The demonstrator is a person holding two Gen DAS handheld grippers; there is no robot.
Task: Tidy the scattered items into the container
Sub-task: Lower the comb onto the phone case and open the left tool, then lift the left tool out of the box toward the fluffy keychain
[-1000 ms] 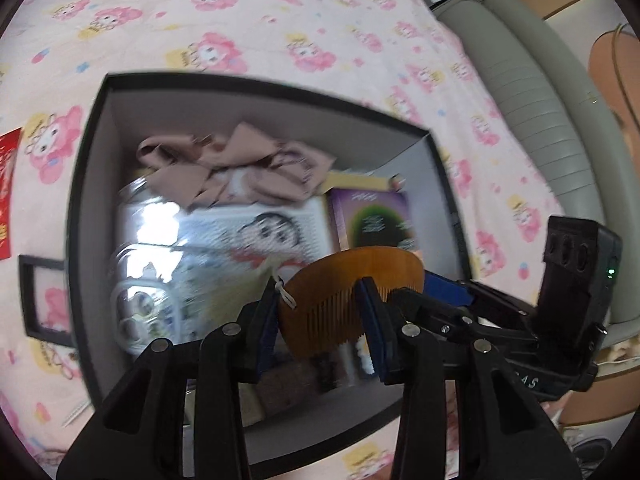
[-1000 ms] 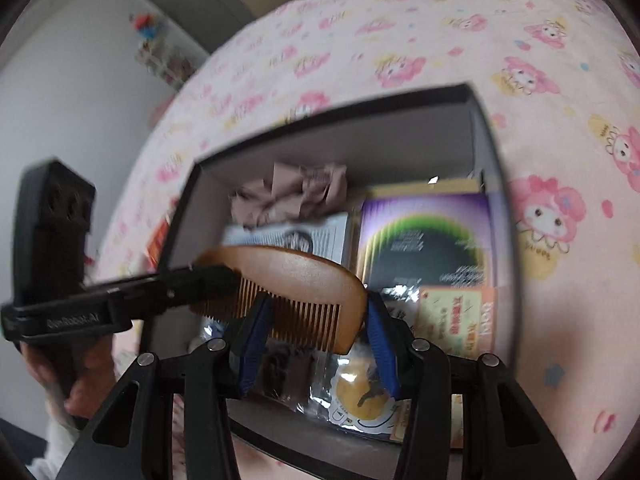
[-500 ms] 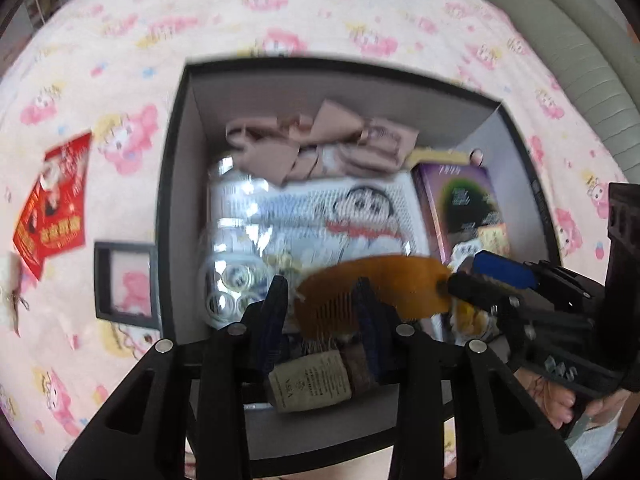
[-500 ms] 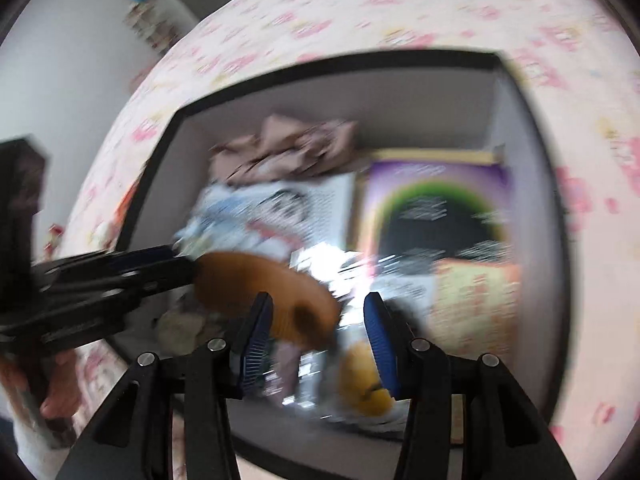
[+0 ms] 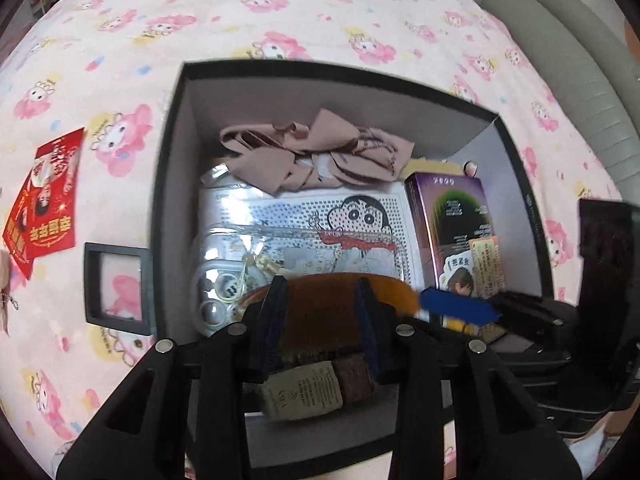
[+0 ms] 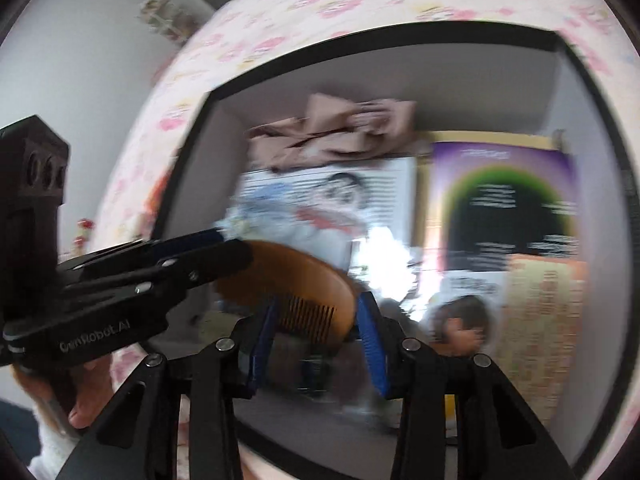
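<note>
The black box (image 5: pixel 176 168) sits on my pink bedspread (image 5: pixel 120 40). Inside at six o'clock, my left gripper (image 5: pixel 320 320) clamps the wooden comb (image 5: pixel 320 300); my right gripper (image 6: pixel 316 344) has been closing around its other end, contact unclear.

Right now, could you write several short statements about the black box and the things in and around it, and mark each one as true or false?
1. The brown wooden comb is over the open black box. True.
2. The red paper packet lies inside the box. False: it lies on the pink patterned bedsheet, left of the box.
3. The crumpled beige cloth lies at the box's far end. True.
4. The purple carton stands outside the box. False: it is inside, along the right wall.
5. The small square black frame is in the box. False: it lies on the bedsheet.
</note>
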